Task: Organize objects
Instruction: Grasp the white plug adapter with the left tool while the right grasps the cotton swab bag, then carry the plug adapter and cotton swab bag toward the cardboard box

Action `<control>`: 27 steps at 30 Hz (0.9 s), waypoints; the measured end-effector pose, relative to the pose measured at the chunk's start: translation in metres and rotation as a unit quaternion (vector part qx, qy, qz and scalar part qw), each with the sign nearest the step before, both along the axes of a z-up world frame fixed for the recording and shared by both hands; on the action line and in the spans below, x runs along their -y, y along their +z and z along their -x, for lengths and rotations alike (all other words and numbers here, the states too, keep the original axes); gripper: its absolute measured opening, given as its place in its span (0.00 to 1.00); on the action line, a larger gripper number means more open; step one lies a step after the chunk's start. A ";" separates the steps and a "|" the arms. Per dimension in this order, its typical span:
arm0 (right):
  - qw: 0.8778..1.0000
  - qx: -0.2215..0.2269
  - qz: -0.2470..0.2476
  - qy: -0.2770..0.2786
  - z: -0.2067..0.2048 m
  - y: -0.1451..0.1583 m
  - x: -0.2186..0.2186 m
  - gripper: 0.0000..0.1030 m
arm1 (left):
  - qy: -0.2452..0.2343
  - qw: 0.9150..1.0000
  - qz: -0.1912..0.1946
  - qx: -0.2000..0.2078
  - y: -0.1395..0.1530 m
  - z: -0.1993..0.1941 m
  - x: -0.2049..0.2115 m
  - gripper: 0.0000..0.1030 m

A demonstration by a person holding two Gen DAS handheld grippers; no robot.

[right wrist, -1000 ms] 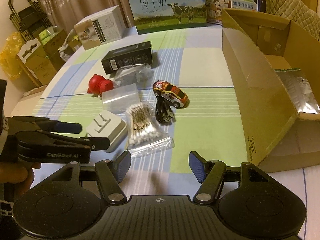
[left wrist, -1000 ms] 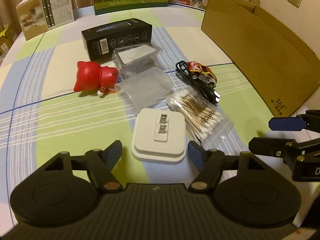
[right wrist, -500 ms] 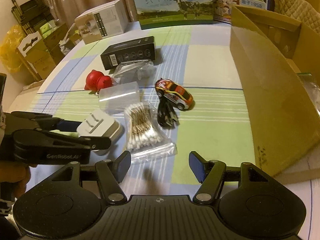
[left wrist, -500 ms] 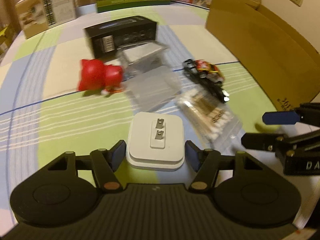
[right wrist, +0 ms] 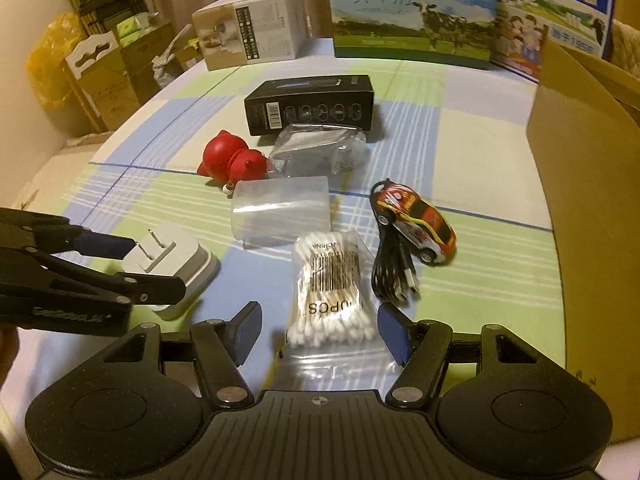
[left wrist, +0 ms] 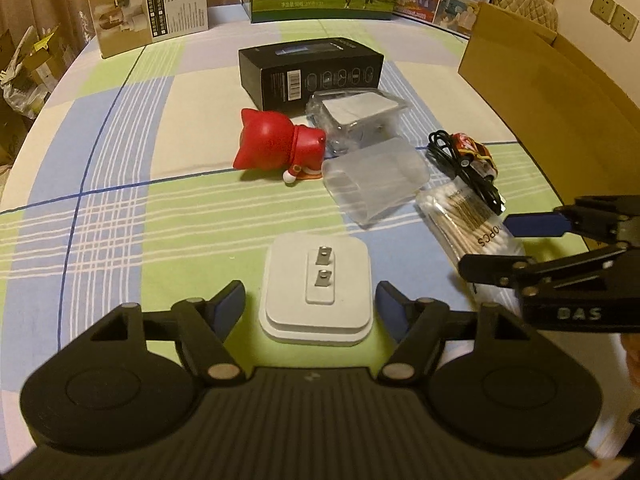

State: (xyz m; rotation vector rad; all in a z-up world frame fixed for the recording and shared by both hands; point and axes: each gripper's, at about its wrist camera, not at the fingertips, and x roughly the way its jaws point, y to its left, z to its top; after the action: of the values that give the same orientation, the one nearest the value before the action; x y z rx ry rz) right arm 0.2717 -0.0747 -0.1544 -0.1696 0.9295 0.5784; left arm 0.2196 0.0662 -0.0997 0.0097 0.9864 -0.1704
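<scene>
- The left tongs straddle the white plug adapter, which lies on the bench with its prongs up; the jaws are opening, and a gap shows on each side, so nothing is gripped.
- The right tongs stand open around the near end of the bag of cotton swabs, their pads clear of the plastic.
- Just right of the swabs lies a coiled black cable, with the toy car touching it.
- Beyond the swabs a frosted plastic case lies on its side, with a red figurine, a clear wrapped packet and a black box behind it.
- A cardboard box stands open at the right edge of the bench.
- Milk cartons and a white carton line the far edge.
</scene>
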 end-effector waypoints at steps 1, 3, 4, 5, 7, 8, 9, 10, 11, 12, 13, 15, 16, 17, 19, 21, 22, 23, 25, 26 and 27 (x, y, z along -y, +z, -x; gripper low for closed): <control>1.000 0.003 0.005 0.004 -0.001 -0.002 -0.002 0.60 | -0.002 1.000 0.000 0.001 0.000 0.000 0.000 0.68; 1.000 0.008 0.013 0.009 -0.002 -0.005 -0.005 0.60 | -0.006 1.000 0.000 0.003 0.000 0.000 0.001 0.70; 1.000 0.010 0.017 0.011 -0.002 -0.006 -0.007 0.60 | -0.008 1.000 0.000 0.003 -0.001 0.000 0.002 0.71; 1.000 0.013 0.021 0.012 -0.002 -0.008 -0.008 0.60 | -0.010 1.000 0.000 0.003 -0.002 0.000 0.002 0.71; 0.999 0.017 0.028 0.014 -0.001 -0.011 -0.011 0.55 | -0.012 1.000 0.000 0.002 -0.004 0.000 0.003 0.72; 0.999 0.017 0.031 0.015 -0.001 -0.012 -0.011 0.49 | -0.013 1.000 0.000 0.001 -0.005 -0.001 0.004 0.72; 0.999 0.022 0.033 0.014 0.000 -0.013 -0.011 0.44 | -0.014 1.000 -0.002 0.001 -0.006 -0.001 0.005 0.72; 0.999 0.026 0.035 0.015 0.001 -0.013 -0.011 0.41 | -0.015 1.000 -0.004 0.001 -0.007 -0.002 0.005 0.72; 0.999 0.027 0.034 0.014 0.002 -0.013 -0.011 0.40 | -0.016 1.000 -0.005 0.001 -0.008 -0.002 0.006 0.72; 0.999 0.028 0.031 0.013 0.002 -0.013 -0.010 0.36 | -0.017 1.000 -0.007 0.001 -0.009 -0.002 0.007 0.72; 0.999 0.027 0.030 0.012 0.003 -0.012 -0.009 0.33 | -0.018 1.000 -0.009 0.001 -0.009 -0.002 0.007 0.72; 0.999 0.027 0.030 0.010 0.005 -0.011 -0.008 0.29 | -0.022 1.000 -0.015 0.000 -0.011 -0.002 0.009 0.70; 0.999 0.026 0.030 0.010 0.006 -0.010 -0.008 0.27 | -0.023 1.000 -0.016 -0.002 -0.012 -0.002 0.010 0.69; 0.999 0.025 0.028 0.009 0.007 -0.008 -0.008 0.26 | -0.023 1.000 -0.019 -0.003 -0.013 -0.002 0.011 0.66; 0.999 0.023 0.026 0.007 0.011 -0.006 -0.006 0.25 | -0.022 0.999 -0.030 0.000 -0.014 -0.002 0.012 0.62; 0.999 0.023 0.023 0.003 0.015 -0.003 -0.004 0.25 | -0.017 0.999 -0.032 0.002 -0.013 -0.002 0.012 0.59; 1.000 0.023 0.020 0.000 0.018 -0.001 -0.003 0.25 | -0.013 0.999 -0.031 0.001 -0.013 -0.002 0.011 0.59; 1.000 0.021 0.016 -0.003 0.020 0.001 -0.001 0.25 | -0.012 0.999 -0.032 0.000 -0.012 -0.001 0.011 0.58; 1.000 0.019 0.011 -0.010 0.024 0.004 0.002 0.25 | -0.010 0.999 -0.035 -0.003 -0.010 0.000 0.011 0.58; 1.000 0.019 0.009 -0.013 0.026 0.007 0.004 0.25 | -0.008 0.999 -0.035 -0.003 -0.008 0.002 0.011 0.58; 1.000 0.019 0.006 -0.017 0.028 0.010 0.006 0.25 | -0.006 0.999 -0.034 -0.002 -0.006 0.004 0.010 0.58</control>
State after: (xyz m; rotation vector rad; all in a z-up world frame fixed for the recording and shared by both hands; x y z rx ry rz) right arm 0.2435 -0.0810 -0.1449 -0.1752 0.8979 0.5370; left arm 0.2159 0.0558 -0.1053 0.0779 0.9960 -0.1474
